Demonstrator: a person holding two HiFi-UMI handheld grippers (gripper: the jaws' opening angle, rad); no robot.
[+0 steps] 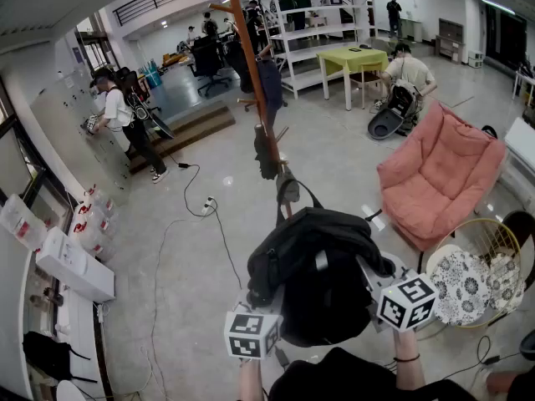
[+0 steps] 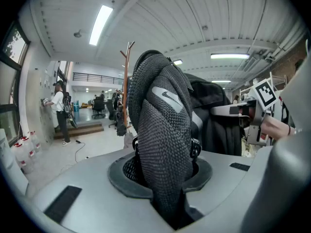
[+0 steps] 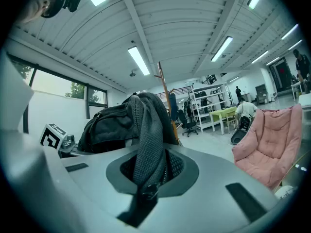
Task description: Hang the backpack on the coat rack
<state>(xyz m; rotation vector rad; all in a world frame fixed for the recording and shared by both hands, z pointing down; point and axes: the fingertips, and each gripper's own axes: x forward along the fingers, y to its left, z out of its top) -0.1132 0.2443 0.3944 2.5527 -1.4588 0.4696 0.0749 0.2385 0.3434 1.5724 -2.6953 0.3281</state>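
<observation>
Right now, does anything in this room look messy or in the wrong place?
Nothing looks spilled or broken. One untidy thing: a black cable with a small white box on it trails loose across the open floor, left of the coat rack, where someone could trip. The backpack is off the rack, held by its straps.

The head view looks steeply down from above and close onto the backpack [image 1: 313, 266], while the two gripper views look nearly level from just behind it, one at each side, and all three share the backpack and the coat rack [image 1: 251, 65] beyond.
</observation>
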